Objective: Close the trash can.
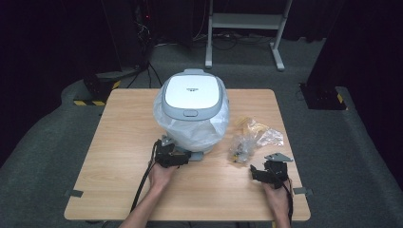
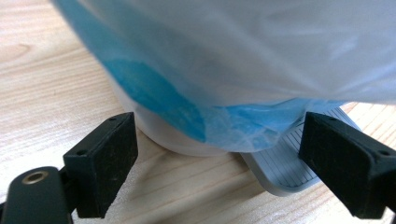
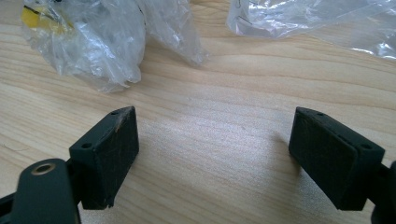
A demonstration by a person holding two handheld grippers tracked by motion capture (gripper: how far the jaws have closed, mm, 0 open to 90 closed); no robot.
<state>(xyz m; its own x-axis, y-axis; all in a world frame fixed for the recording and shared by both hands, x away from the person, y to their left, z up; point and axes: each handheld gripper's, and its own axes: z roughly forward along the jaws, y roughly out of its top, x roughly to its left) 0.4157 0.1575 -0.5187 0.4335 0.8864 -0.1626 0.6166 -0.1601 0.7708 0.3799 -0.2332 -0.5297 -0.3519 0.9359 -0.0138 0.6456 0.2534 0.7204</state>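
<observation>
Claws sit low on the worktop: the right claw at five o'clock is spread wide over bare wood, just short of the crumpled plastic bags. The left claw is also spread, pinching nothing, its jaws flanking the base of the bag-wrapped rice cooker, which stands at the worktop's middle toward twelve o'clock, beside a grey ridged plate.

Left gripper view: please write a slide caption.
Open left gripper faces blue-tinted plastic bag around white round appliance on wooden table.
</observation>
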